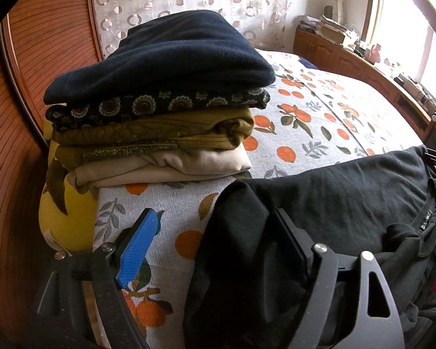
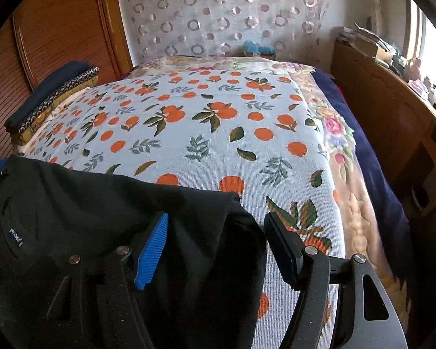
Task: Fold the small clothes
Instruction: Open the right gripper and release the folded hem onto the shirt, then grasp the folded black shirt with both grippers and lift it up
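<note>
A black T-shirt (image 1: pixel 334 192) lies spread on the orange-print bed cover, collar and label toward me; it also shows in the right wrist view (image 2: pixel 87 200). My left gripper (image 1: pixel 215 232) is open, low over the shirt's left sleeve, which lies between its blue pad and its black finger. My right gripper (image 2: pixel 218 235) is open over the shirt's right sleeve edge, the cloth lying between its fingers. A stack of folded clothes (image 1: pixel 160 101), navy on top, stands at the bed's left side, and shows in the right wrist view (image 2: pixel 49 99).
The orange-print cover (image 2: pixel 218 122) stretches ahead to the curtain. A wooden wardrobe (image 1: pixel 29 101) stands left of the stack. A wooden cabinet (image 2: pixel 392 122) with clutter runs along the right, under the window. A yellow pillow (image 1: pixel 66 212) sits under the stack.
</note>
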Demonstrator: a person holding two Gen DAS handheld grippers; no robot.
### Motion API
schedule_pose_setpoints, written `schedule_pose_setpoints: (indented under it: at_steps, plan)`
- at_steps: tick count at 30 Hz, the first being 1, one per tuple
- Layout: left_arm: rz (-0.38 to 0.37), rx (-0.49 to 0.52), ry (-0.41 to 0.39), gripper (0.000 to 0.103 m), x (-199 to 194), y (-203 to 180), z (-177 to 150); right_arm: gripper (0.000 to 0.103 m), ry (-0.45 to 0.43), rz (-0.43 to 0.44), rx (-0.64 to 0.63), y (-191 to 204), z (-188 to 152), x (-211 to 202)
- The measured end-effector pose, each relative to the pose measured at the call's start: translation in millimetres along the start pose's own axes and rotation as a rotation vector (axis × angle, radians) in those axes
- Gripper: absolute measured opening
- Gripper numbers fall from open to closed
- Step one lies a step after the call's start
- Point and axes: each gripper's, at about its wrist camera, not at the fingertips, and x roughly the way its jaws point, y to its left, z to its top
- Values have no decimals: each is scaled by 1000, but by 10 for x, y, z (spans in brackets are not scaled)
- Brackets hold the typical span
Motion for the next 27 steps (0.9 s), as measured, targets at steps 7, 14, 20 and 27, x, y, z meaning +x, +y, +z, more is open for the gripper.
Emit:
schedule_pose_setpoints:
  at_steps: [7,14,20,27]
  plan:
    - [-14,14,2,73,24,-3,31,57,10,15,-40,37,31,49]
    - [-132,59,-10,12,-160,-240,26,11,7,92,-126,231,-4,-49]
    - [-203,19,-281,11,-1181,-348,10,10,-149,138,-101,286,-50,-750]
    - [-208,91,-497,11,-2168,-477,245,10,-347,110,-141,373,35,-1837]
